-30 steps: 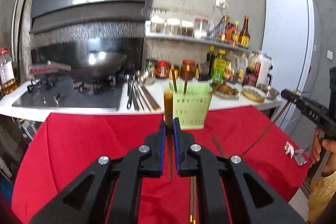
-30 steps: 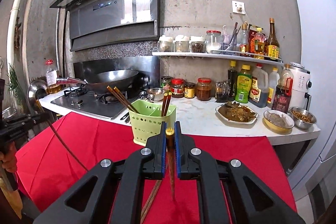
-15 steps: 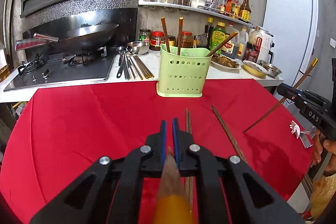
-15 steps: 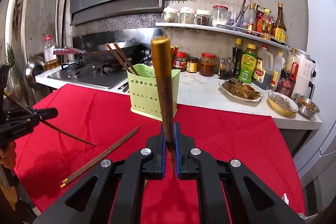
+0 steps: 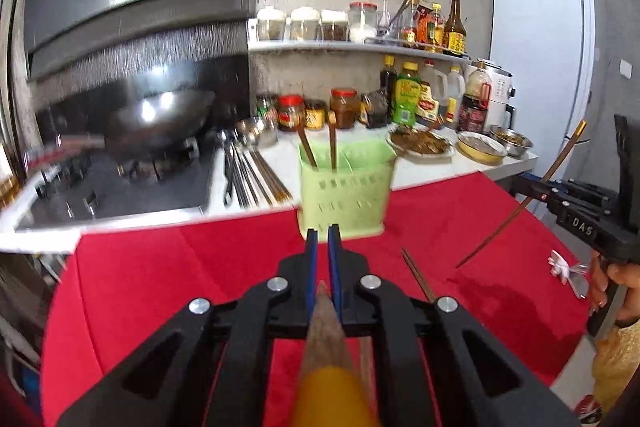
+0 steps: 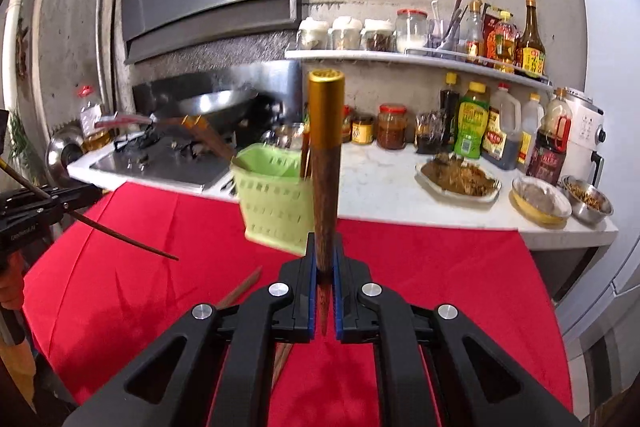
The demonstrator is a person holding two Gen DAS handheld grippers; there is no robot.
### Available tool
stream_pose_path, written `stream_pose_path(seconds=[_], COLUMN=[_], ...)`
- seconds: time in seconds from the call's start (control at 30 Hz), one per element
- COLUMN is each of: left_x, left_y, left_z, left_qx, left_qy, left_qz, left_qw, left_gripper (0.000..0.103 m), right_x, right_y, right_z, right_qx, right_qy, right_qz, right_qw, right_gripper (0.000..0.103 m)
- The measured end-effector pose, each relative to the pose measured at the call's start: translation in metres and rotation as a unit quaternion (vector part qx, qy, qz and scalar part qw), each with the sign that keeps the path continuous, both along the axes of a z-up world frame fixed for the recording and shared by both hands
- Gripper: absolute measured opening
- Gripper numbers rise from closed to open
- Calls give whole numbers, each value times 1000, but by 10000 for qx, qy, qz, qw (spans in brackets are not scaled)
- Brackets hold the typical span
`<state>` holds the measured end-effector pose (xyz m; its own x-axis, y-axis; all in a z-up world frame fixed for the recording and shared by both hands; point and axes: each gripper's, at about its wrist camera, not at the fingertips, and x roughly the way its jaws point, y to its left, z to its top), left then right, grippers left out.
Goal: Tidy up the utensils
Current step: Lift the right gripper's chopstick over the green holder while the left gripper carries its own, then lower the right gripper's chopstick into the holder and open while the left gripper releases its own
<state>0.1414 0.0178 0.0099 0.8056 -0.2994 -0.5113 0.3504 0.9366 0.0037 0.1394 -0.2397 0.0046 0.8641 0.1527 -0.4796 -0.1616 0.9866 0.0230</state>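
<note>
Both wrist cameras look along their fingers, sharing the green caddy (image 5: 343, 187) ahead.

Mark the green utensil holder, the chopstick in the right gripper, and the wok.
green utensil holder (image 5: 344, 193), left wrist view, front wall.
chopstick (image 6: 326, 195), right wrist view, wooden shaft.
wok (image 5: 160, 115), left wrist view, outer bowl.

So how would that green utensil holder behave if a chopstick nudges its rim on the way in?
The green utensil holder looks like thin perforated plastic, so probably light. It is tall, holding only a few chopsticks, so it may tip or slide. The red cloth under it might add some grip.
</note>
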Motion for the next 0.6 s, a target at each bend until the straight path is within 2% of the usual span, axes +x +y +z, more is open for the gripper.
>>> stream_pose_path(seconds=[0.13,0.27,0.37,0.47,0.6], left_x=[22,40,61,91,126], left_y=[-7,-12,-24,-39,-58], left_z=[33,86,109,110,90], left_qx=[45,-61,-49,23,229], left_qy=[-291,-760,-842,-691,-329], left_qz=[74,61,20,-61,-218], left_qw=[9995,9971,9964,9976,9990], left_gripper=[6,6,6,6,6], right_x=[22,42,62,82,108], right_y=[0,4,7,13,25], right_z=[36,77,104,112,102], right_qx=[-149,-317,-295,-273,-289], right_qy=[-427,-843,-1077,-1115,-864], right_qz=[-107,-155,-98,5,229], right_qw=[9989,9958,9937,9934,9956], right_gripper=[6,6,7,7,7])
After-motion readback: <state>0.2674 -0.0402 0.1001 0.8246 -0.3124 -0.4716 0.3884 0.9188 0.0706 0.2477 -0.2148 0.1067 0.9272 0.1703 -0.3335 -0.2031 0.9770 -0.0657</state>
